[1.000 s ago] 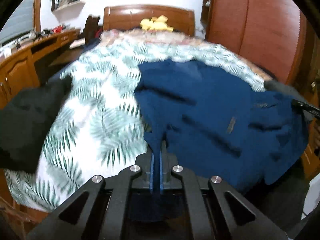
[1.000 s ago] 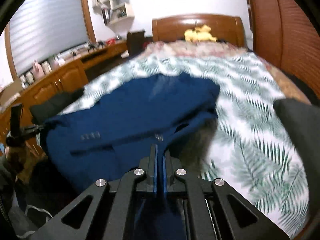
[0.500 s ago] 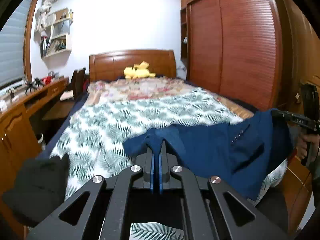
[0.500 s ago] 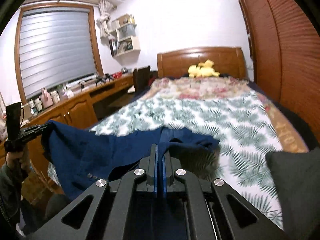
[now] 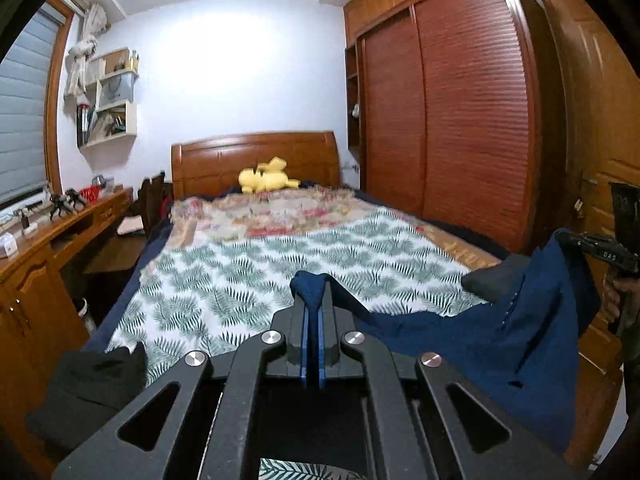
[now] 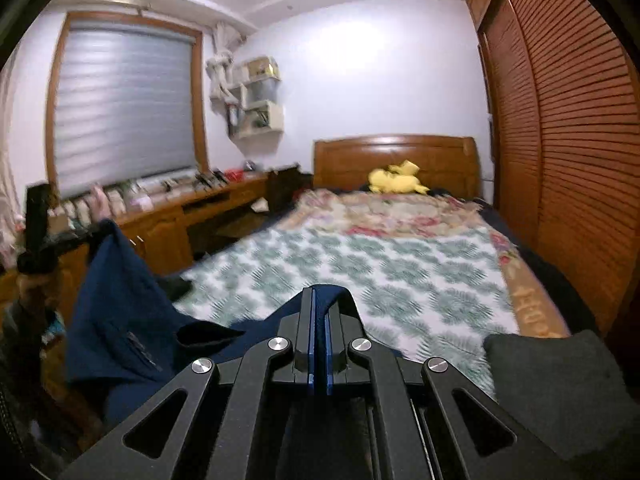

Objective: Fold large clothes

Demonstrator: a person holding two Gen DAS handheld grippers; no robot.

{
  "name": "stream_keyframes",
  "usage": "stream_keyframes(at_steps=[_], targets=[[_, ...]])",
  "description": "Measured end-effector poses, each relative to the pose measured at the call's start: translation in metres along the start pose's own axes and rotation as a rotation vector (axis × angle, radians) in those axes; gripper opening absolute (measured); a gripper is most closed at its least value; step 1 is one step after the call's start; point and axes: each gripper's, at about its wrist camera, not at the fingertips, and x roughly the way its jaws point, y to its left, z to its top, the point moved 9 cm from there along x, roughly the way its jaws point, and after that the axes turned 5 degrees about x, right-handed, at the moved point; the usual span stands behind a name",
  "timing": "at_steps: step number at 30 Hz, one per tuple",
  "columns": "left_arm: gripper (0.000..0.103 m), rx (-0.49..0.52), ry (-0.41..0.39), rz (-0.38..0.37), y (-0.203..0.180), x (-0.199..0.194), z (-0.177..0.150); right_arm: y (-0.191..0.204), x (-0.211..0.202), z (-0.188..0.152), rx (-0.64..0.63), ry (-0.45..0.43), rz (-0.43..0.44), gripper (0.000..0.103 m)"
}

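Navy garment [image 5: 500, 344] hangs unfolded between the left claw [image 5: 312, 288] and right claw [image 6: 320, 300], each clamped on an edge, above the bed [image 5: 248, 280] toward 12 o'clock; folding not yet begun.

Little can be read here. On the black body of the right claw [image 5: 608, 254], seen at the right edge of the left wrist view, stand small pale letters that look like "DAS", though they are too small to be sure. The golden-brown border strip of the bedcover [image 6: 528, 300], on the near right side of the bed in the right wrist view, carries darker woven characters that cannot be made out.
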Motion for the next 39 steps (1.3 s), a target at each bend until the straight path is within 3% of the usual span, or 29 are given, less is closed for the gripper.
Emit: stream_keyframes(at_steps=[7, 15, 20, 23, 24, 25, 26, 28, 30, 39], targets=[[0.004, -0.025, 0.15, 0.001, 0.004, 0.084, -0.043, -0.03, 0.084, -0.051, 0.006, 0.166, -0.057, 0.003], [0.004, -0.07, 0.224, 0.043, 0.02, 0.158, -0.073, -0.076, 0.185, -0.087, 0.039, 0.279, -0.186, 0.003], [0.005, -0.086, 0.265, 0.058, 0.021, 0.181, -0.1, -0.087, 0.213, -0.105, 0.039, 0.337, -0.249, 0.009], [0.027, -0.09, 0.268, 0.052, 0.017, 0.184, -0.111, -0.088, 0.232, -0.102, 0.024, 0.358, -0.278, 0.035], [0.04, -0.089, 0.262, 0.047, 0.015, 0.183, -0.113, -0.085, 0.238, -0.099, 0.012, 0.348, -0.303, 0.049], [0.047, -0.087, 0.253, 0.04, 0.013, 0.181, -0.116, -0.083, 0.233, -0.094, 0.0, 0.333, -0.321, 0.057], [0.051, -0.083, 0.243, 0.034, 0.011, 0.178, -0.118, -0.08, 0.23, -0.093, -0.011, 0.322, -0.329, 0.059], [0.071, -0.076, 0.224, 0.021, 0.006, 0.173, -0.122, -0.071, 0.225, -0.09, -0.02, 0.307, -0.343, 0.061], [0.076, -0.069, 0.207, 0.01, 0.0, 0.168, -0.123, -0.06, 0.216, -0.092, -0.02, 0.296, -0.329, 0.061], [0.076, -0.027, 0.183, -0.032, -0.019, 0.142, -0.135, 0.024, 0.207, -0.135, -0.055, 0.347, -0.141, 0.061]])
